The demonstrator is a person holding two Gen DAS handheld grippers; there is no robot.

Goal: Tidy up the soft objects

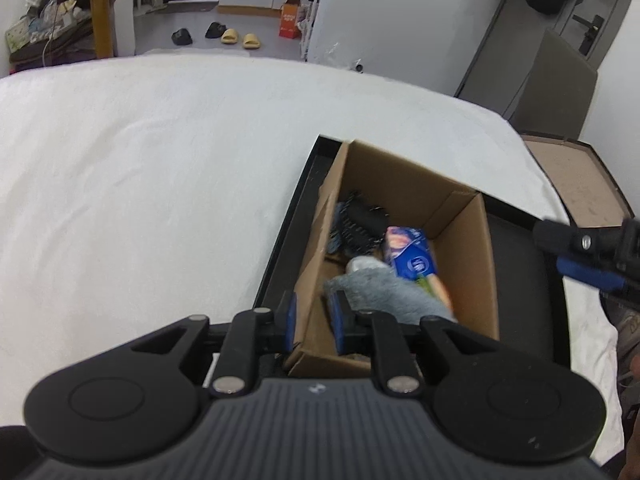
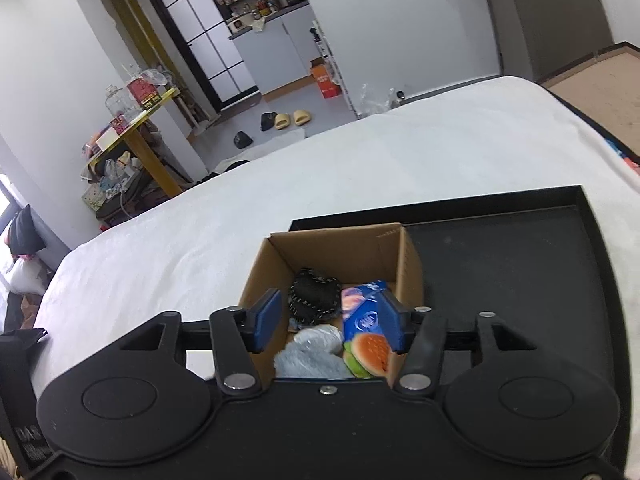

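We see the cardboard box point(image 2: 340, 264) just below our right gripper point(image 2: 328, 320), fingers apart and empty; the left gripper point(image 1: 314, 320), fingers apart, straddles its lower-left wall.

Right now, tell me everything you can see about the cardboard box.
The cardboard box is plain brown corrugated card, open-topped, standing upright at the left end of a black tray on the white bed. Inside lie a black studded item, a grey fuzzy item and a blue printed packet.
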